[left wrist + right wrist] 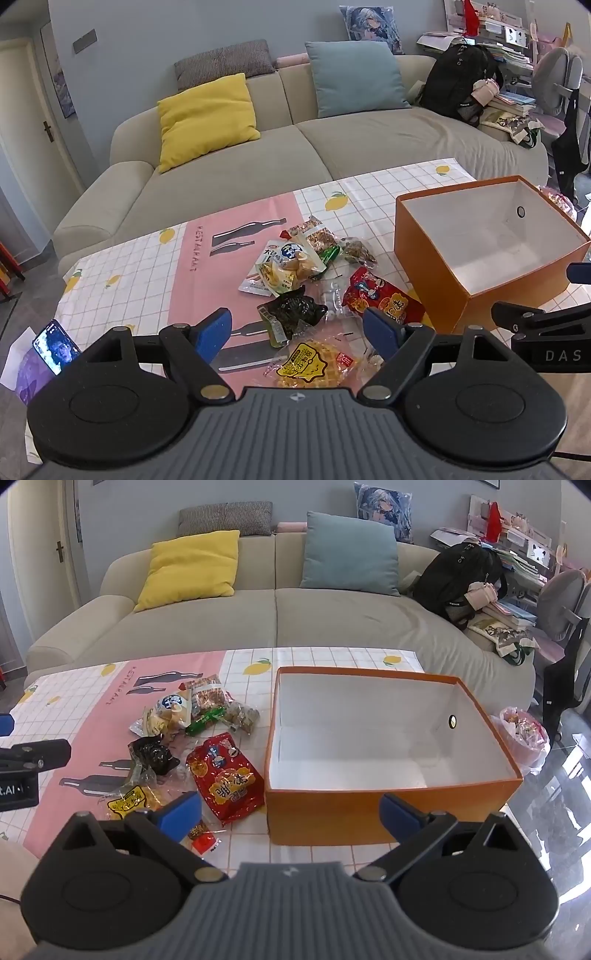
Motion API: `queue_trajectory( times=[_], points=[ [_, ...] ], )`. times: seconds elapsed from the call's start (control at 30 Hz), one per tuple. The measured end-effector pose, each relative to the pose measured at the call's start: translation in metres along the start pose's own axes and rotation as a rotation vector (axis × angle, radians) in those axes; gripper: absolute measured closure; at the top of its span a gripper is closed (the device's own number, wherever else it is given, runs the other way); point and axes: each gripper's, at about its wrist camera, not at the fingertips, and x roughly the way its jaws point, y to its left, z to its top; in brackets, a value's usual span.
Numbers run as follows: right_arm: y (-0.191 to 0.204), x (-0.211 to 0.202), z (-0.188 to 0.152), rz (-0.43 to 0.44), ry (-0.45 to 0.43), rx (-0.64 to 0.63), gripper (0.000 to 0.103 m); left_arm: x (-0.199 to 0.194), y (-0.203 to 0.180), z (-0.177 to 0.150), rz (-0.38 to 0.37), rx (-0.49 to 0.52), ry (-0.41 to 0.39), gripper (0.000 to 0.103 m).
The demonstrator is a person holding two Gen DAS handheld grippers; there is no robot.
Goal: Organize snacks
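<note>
Snacks [314, 280] lie piled just beyond the open left hand-held gripper [297, 332].

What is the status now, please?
Both grippers open, empty. Snacks piled on table, orange box empty beside them. Nothing blocking.

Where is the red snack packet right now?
In both views, the red snack packet lies on the tablecloth, immediately left of the orange box, at the pile's right edge.

Snack pile [314, 291] crowds the counter [129, 273] left of the orange box [369, 812]; the box's open top is unobstructed.
</note>
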Motion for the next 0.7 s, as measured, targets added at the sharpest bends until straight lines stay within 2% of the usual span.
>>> queue_trajectory(
  times=[0.7],
  points=[
    [0.0026, 0.0006, 0.0012, -0.005, 0.010, -0.014, 0.003, 0.0013, -0.0043, -0.0024, 0.004, 0.010, -0.003, 0.008]
  ],
)
